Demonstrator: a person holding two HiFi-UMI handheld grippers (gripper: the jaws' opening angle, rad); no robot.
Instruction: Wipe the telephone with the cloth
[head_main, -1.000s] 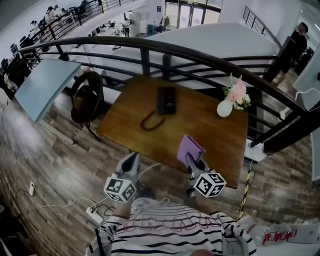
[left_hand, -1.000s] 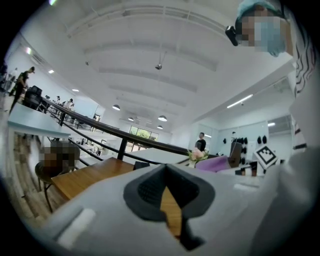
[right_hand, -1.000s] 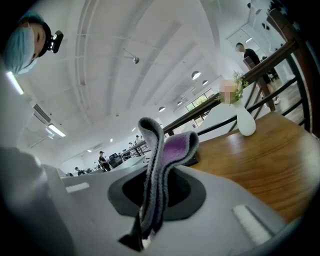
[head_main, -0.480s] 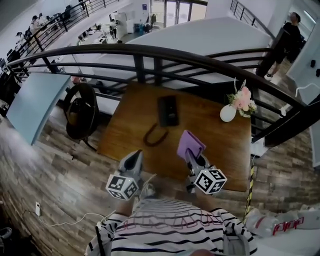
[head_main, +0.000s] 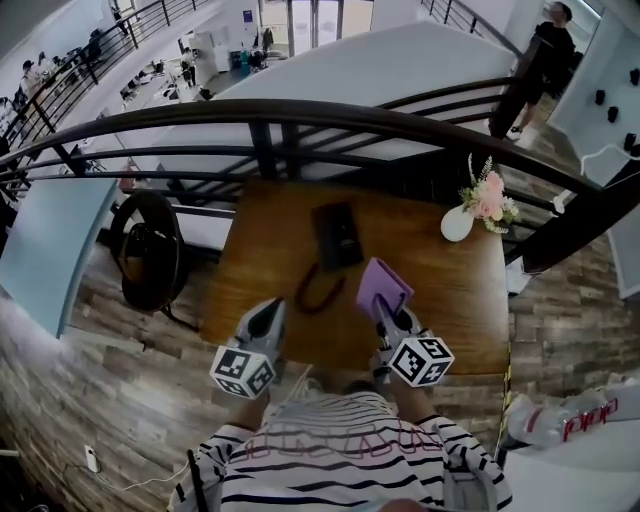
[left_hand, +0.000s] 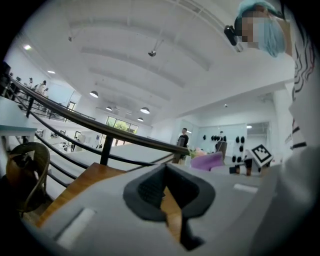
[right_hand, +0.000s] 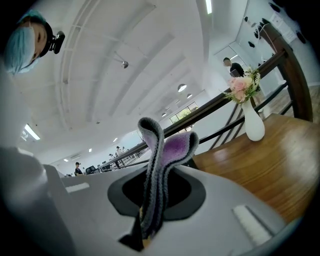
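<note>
A black telephone (head_main: 337, 235) lies flat on the wooden table (head_main: 270, 250), toward its far side. Its dark curved handset (head_main: 318, 290) rests on the wood just in front of it. My right gripper (head_main: 384, 315) is shut on a purple cloth (head_main: 383, 288), which stands folded above the jaws (right_hand: 170, 150) over the table's near part, right of the handset. My left gripper (head_main: 268, 318) hovers at the table's near edge, left of the handset, with its jaws closed on nothing (left_hand: 167, 192). The cloth (left_hand: 206, 161) also shows at the right of the left gripper view.
A white vase with pink flowers (head_main: 460, 220) stands at the table's far right corner. A dark curved railing (head_main: 300, 115) runs behind the table. A round chair (head_main: 148, 250) sits left of it. A person (head_main: 552, 40) stands far back right.
The view has shifted toward the table, which now sits nearer and more centred. Both grippers keep their hold and pose, with the cloth now over the table's near part.
</note>
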